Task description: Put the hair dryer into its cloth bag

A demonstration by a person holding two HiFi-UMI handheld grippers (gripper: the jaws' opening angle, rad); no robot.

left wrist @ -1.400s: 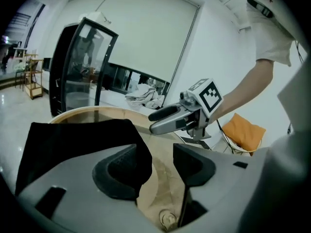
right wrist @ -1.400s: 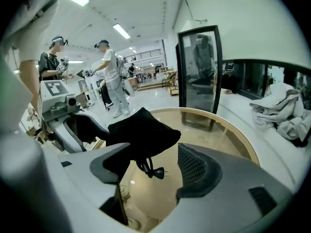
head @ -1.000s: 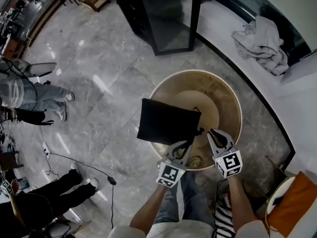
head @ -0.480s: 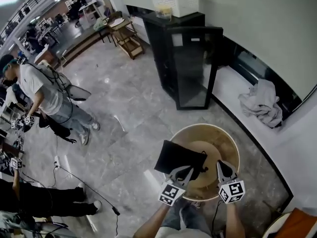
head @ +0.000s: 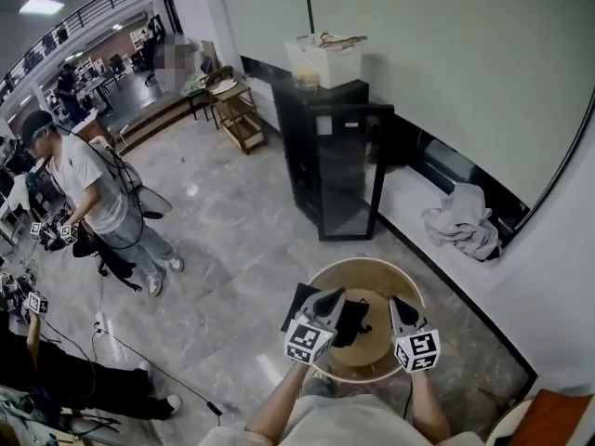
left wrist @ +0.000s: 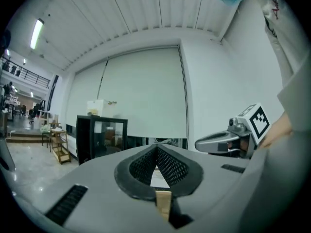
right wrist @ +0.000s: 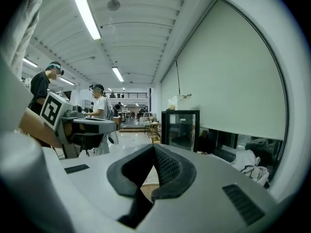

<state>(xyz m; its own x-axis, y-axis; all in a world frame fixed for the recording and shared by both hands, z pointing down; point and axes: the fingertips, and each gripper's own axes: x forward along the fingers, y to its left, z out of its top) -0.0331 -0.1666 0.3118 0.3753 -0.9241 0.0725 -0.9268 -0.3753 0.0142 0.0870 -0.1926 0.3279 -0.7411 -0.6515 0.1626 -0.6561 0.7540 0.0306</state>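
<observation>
The black cloth bag (head: pixel 351 322) lies on the round wooden table (head: pixel 375 266), its left part hidden behind my left gripper. No hair dryer shows outside the bag. My left gripper (head: pixel 332 295) and right gripper (head: pixel 399 303) are held side by side well above the table, both shut and empty. In the left gripper view the mesh pads (left wrist: pixel 167 163) meet at the tips (left wrist: pixel 156 147), with the right gripper (left wrist: pixel 228 141) alongside. In the right gripper view the pads (right wrist: pixel 165 166) are likewise together, and the left gripper (right wrist: pixel 90 125) appears at the left.
A black glass-fronted cabinet (head: pixel 337 170) with a white basket (head: pixel 325 59) on top stands beyond the table. A grey cloth (head: pixel 462 219) lies on the white ledge at the right. People (head: pixel 88 189) stand at the left, and a cable (head: pixel 139 351) runs across the floor.
Both grippers have risen from the bag's mouth at the table to well above it and their jaws have closed. The head view has tilted up to show more of the room.
</observation>
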